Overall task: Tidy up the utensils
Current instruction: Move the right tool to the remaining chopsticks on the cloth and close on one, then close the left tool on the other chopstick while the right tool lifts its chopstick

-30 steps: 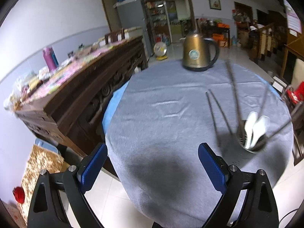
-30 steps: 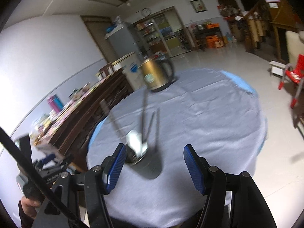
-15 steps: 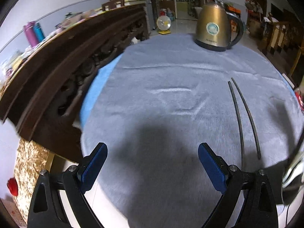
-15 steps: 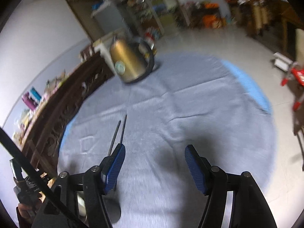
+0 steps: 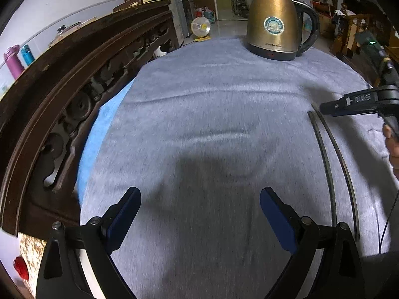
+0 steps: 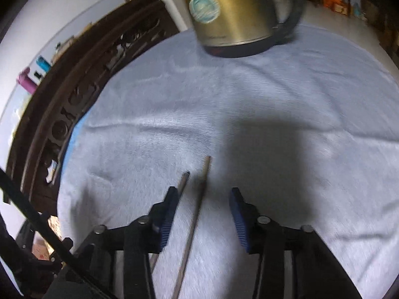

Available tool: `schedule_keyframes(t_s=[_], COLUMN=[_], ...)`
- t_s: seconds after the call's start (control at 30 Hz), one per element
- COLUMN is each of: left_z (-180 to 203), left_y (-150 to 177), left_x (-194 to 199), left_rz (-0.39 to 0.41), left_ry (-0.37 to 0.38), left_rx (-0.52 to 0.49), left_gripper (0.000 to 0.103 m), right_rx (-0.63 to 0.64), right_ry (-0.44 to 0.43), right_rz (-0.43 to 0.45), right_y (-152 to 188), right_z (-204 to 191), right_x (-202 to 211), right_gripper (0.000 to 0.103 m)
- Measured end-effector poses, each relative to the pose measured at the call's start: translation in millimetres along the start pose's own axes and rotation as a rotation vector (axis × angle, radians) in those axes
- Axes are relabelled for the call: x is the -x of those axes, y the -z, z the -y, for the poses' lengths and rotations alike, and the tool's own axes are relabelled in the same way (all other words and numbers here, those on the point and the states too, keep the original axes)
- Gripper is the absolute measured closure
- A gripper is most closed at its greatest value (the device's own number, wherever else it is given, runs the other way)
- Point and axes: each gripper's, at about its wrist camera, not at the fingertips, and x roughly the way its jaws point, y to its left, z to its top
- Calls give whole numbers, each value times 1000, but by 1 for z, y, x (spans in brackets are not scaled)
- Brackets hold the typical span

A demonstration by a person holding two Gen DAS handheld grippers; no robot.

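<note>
Two dark chopsticks (image 5: 331, 164) lie side by side on the grey tablecloth (image 5: 212, 124), at the right of the left wrist view. My right gripper (image 6: 203, 201) is open and low over them. One chopstick (image 6: 197, 214) runs between its fingers and the other (image 6: 183, 182) lies by the left finger (image 6: 167, 214). The right gripper's finger (image 5: 349, 104) shows over the chopsticks' far ends in the left wrist view. My left gripper (image 5: 199, 211) is open and empty above bare cloth, left of the chopsticks.
A brass electric kettle (image 5: 274, 25) stands at the table's far edge; it also shows in the right wrist view (image 6: 232, 12). A carved dark wooden sideboard (image 5: 62, 87) runs along the table's left side. A small fan (image 5: 200, 27) stands on the floor beyond.
Both grippers have moved forward and down towards the table. The right gripper has come over the chopsticks. The cup with spoons has left both views.
</note>
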Motion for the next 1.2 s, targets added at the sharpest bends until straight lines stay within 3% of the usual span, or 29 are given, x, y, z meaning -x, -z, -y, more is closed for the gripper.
schedule_keyframes(t_s=[0.2, 0.3, 0.53, 0.67, 0.83, 0.87, 0.97, 1.07, 1.2], left_z=[8, 20, 69, 97, 126, 130, 135, 136, 125], left_y=[-20, -33, -65, -84, -99, -100, -102, -104, -101], left_x=[-6, -9, -40, -64, -80, -85, -88, -88, -90], left_rz=[29, 46, -5, -78, -133, -152, -155, -139, -146], left_ry=[46, 95, 286, 386, 413, 414, 409, 390, 415], left_rx=[-20, -39, -121, -128, -171, -173, -170, -182, -144], left_gripper=[7, 8, 34, 34, 37, 51, 66, 93, 97], right_rx=[63, 89, 48, 8, -34, -42, -51, -11, -4], right_ry=[145, 189, 214, 242, 242, 241, 235, 265, 275], right_rz=[-40, -38, -27, -32, -71, -84, -92, -60, -40], right_y=[-10, -9, 4, 17, 22, 20, 15, 12, 17], right_z=[-15, -21, 7, 36, 55, 56, 56, 49, 49], right_x=[-23, -24, -6, 11, 23, 23, 21, 19, 21], right_gripper=[82, 97, 97, 97, 96, 92, 86, 89, 97])
